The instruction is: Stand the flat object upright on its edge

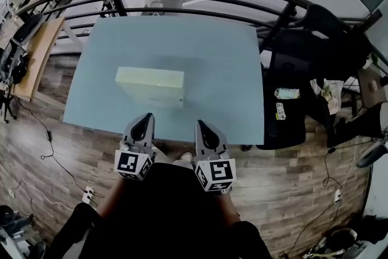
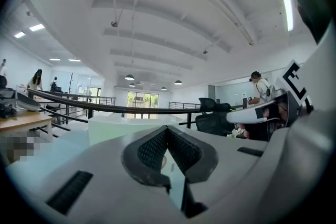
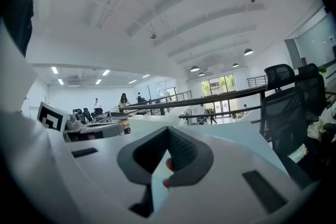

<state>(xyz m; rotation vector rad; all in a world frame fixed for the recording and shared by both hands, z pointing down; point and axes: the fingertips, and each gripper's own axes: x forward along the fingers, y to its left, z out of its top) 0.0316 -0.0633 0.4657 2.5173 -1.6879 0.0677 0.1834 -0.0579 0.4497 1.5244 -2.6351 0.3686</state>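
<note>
The box (image 1: 150,85) is lying flat on the bench (image 1: 230,100); both grippers, left (image 1: 143,124) and right (image 1: 203,128), are closed, empty, waiting.

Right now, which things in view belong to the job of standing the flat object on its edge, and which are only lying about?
For the job: the flat box, lying flat on the blue table; the left tool and right tool, both shut and empty.
Lying about: the black chair, the small items beside it, the power strip on the floor.
</note>
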